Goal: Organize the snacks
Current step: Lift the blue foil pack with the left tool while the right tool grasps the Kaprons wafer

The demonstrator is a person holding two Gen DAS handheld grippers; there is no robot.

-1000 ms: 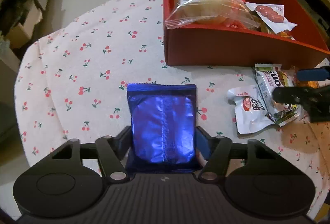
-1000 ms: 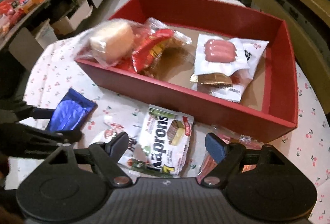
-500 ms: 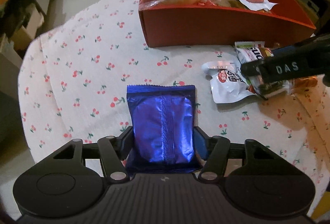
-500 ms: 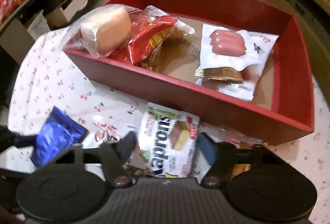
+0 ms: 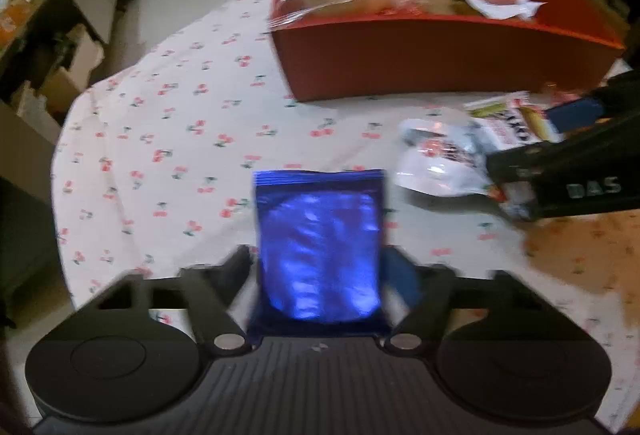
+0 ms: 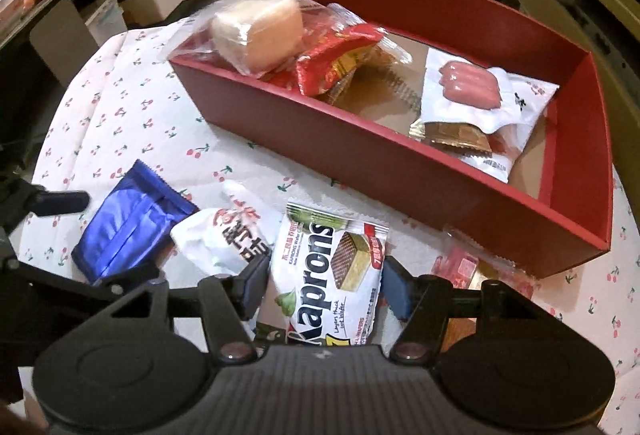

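Left view: blurred; print on distant packets unreadable.
Left gripper (image 5: 320, 267): clenched on the blue packet (image 5: 318, 247), its jaws having just closed a little further; packet held above the cherry-print tablecloth (image 5: 168, 123); no writing legible on the foil.
White pouch (image 6: 224, 239): lay between the blue packet and the wafer pack; dark characters on it, partly covered, not readable.
Right gripper (image 6: 326, 285): jaws had just been closing, now grasping the wafer pack (image 6: 332, 275) by its sides; lower end hidden behind the gripper body.
Wafer pack label: "Kaprons".
Pink packet (image 6: 460, 267): beside the box wall, mostly hidden.
Red box (image 6: 400, 171): held a wrapped pale bun (image 6: 256, 31), red packet (image 6: 336, 59), sausage pack (image 6: 472, 87), gold sachet (image 6: 452, 135).
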